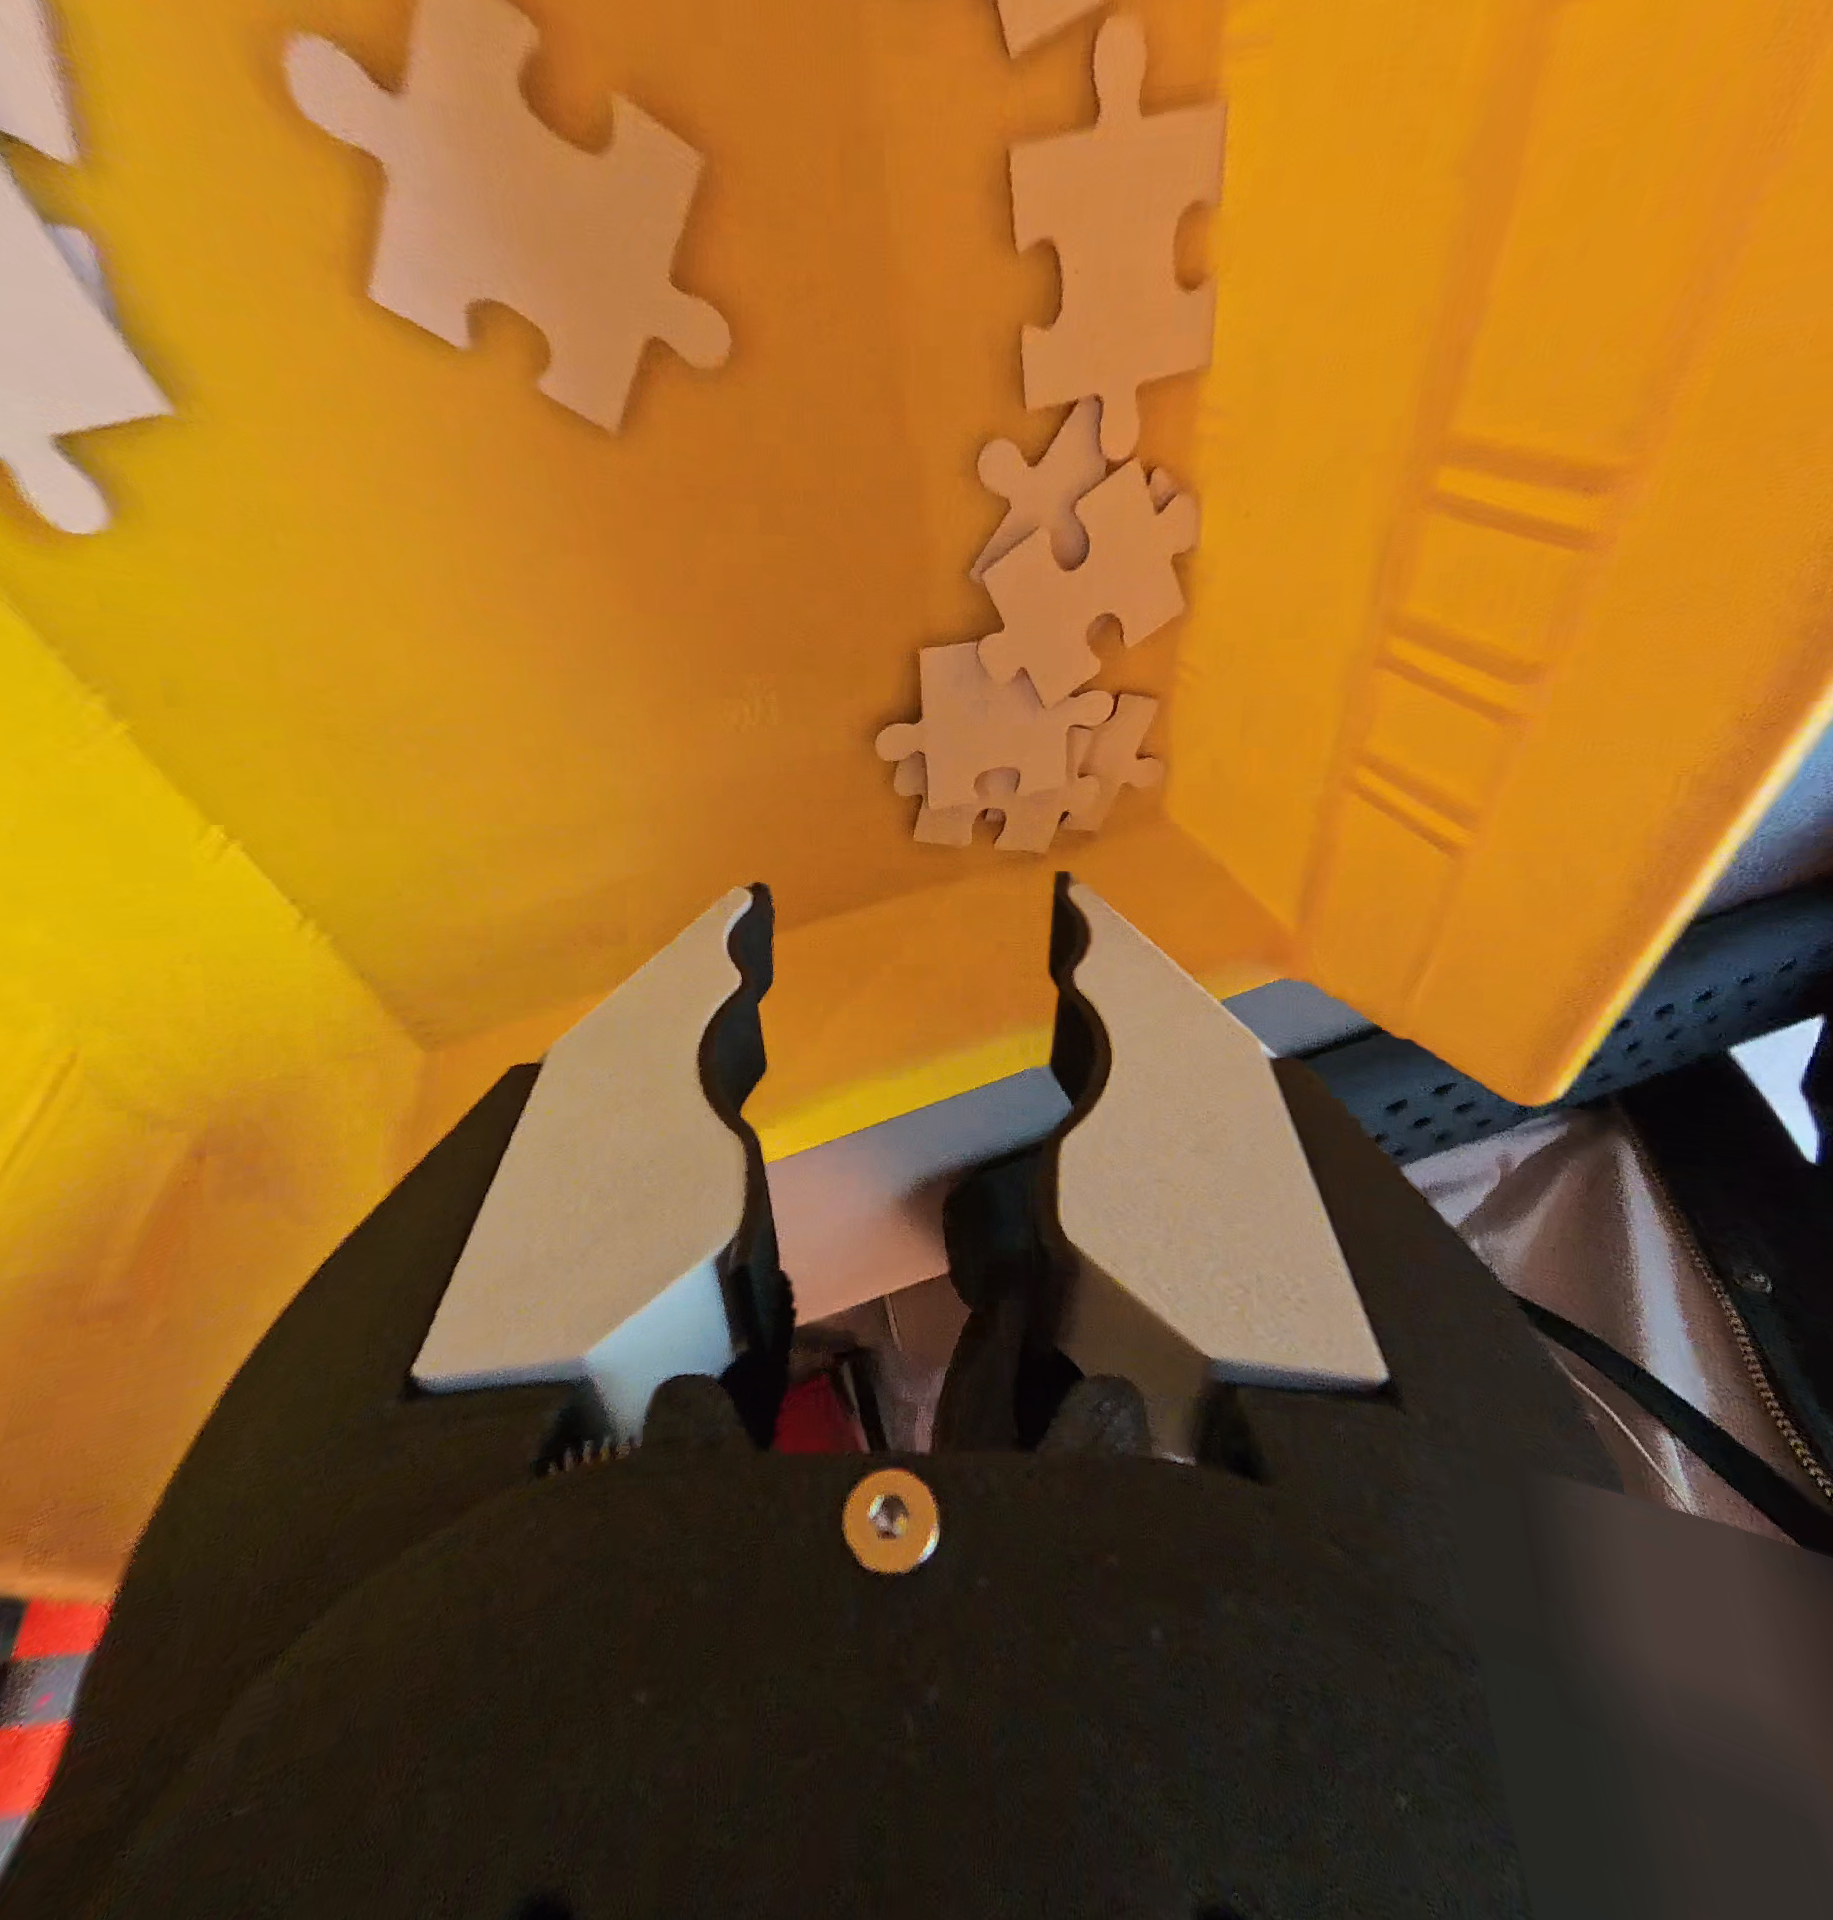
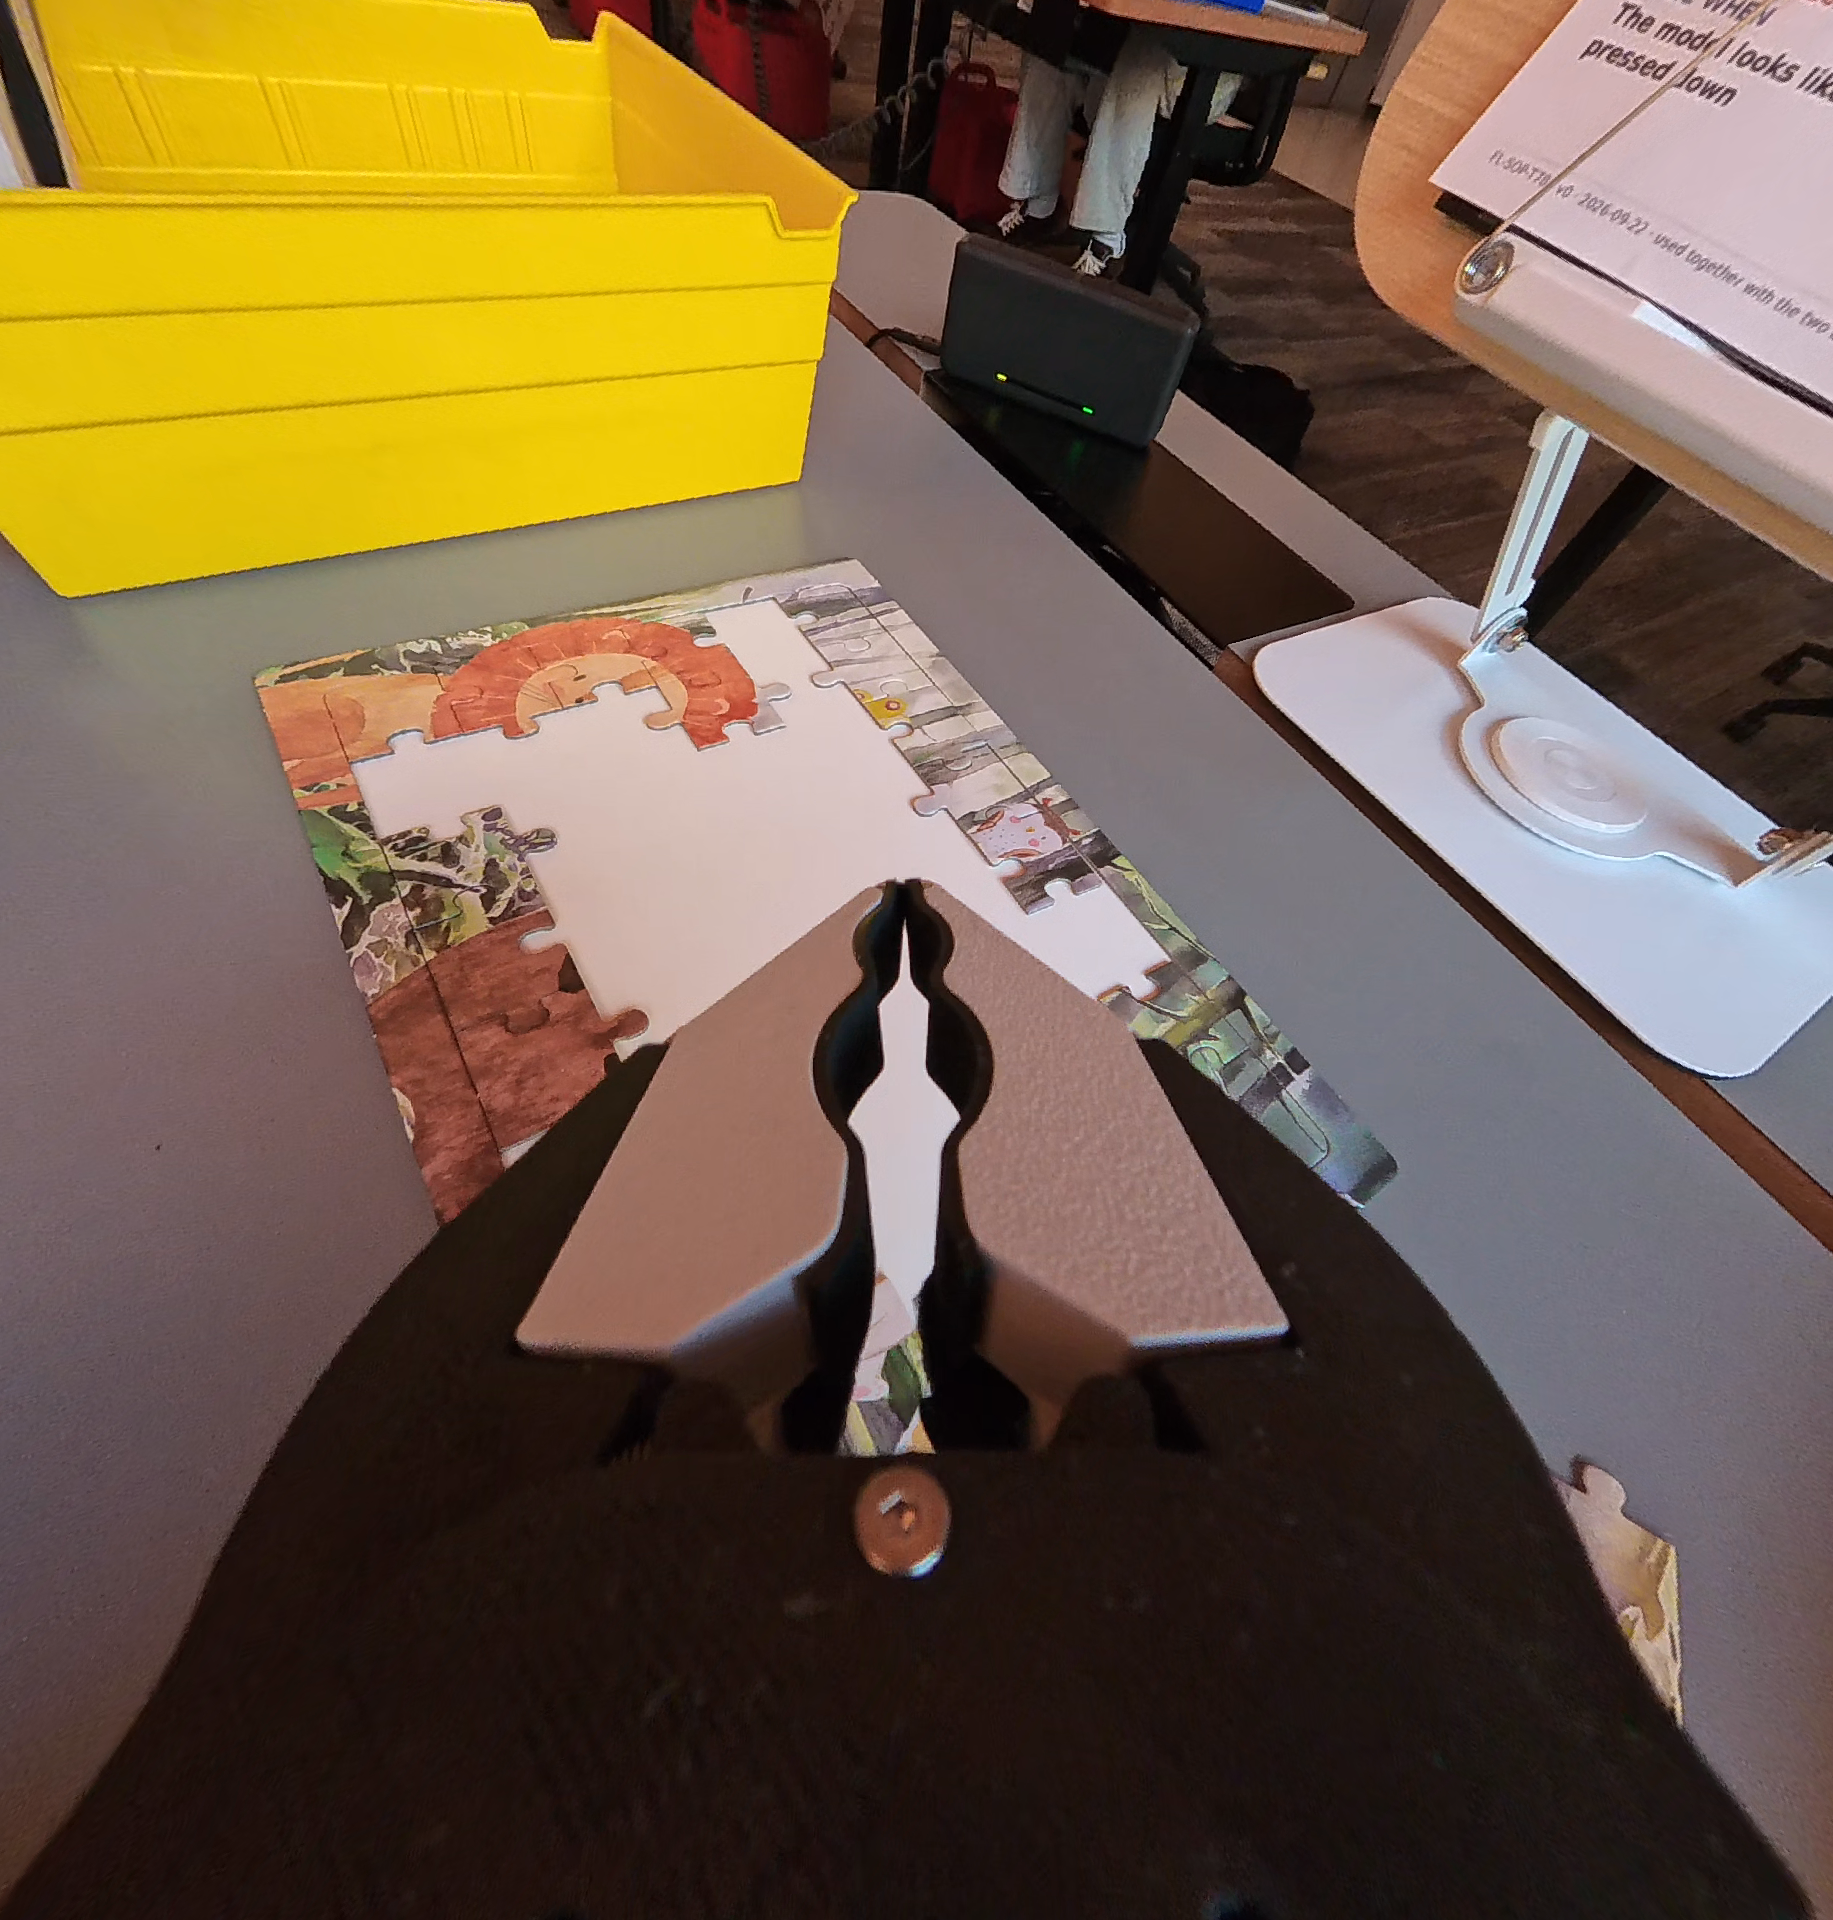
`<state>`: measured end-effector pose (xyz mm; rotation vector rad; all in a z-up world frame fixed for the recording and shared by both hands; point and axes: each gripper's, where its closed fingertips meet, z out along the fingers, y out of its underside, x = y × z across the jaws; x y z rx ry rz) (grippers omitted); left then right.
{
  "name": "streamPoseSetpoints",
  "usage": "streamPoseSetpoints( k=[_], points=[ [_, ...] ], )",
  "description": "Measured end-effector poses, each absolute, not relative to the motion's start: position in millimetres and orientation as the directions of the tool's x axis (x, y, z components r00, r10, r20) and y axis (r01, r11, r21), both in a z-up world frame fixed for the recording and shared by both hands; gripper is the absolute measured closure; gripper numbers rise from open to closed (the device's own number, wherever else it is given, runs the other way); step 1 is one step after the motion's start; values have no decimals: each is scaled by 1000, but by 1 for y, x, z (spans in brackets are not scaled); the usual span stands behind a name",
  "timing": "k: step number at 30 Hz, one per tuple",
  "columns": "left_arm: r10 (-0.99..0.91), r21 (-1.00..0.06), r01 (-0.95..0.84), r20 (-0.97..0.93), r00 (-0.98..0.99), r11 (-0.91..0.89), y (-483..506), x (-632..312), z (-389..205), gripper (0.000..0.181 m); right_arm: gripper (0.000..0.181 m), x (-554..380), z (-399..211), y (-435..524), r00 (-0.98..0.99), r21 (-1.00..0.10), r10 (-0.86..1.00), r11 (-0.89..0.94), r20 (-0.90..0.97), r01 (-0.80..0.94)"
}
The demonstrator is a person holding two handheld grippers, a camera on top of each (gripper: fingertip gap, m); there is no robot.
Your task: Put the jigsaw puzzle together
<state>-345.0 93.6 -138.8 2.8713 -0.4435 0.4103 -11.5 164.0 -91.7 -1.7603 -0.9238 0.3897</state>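
The left gripper has its jaws spread apart with nothing between them, its tips poised over the inside of a yellow bin. Just beyond the tips, a small heap of white, face-down puzzle pieces lies overlapped against the bin's right wall, with a single piece past it and a loose piece off to the left on the bin floor. The right gripper has its jaws drawn together at the tips, holding nothing, above the partly assembled jigsaw puzzle that lies flat on the grey table. The puzzle's coloured border is largely joined while its white middle stays bare. A stray coloured piece sits near the gripper's right side. Beyond, the yellow bin stands on the table, and a white document stand rests to the right.
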Motion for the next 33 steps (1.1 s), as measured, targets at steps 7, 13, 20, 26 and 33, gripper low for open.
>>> streamPoseSetpoints(
  k=[7,13,20,26,33],
  points=[
    [-323,272,-372,209,923,-887,92,-336,-157,114,181,-10,-97,163,638,-897,751,-152,168,416],
    [-365,340,-385,122,923,-858,89,-332,-165,105,181,-7,-97,163,638,-894,751,-153,172,421],
    [-374,342,-358,20,927,-869,101,-341,-169,108,181,-3,-96,164,643,-893,747,-158,171,421],
    [-283,200,-284,38,958,-938,133,-355,-168,121,181,-3,-96,163,640,-891,748,-156,176,427],
    [-214,147,-225,86,973,-963,138,-368,-165,138,181,-3,-100,163,637,-883,749,-159,183,441]
  ],
)
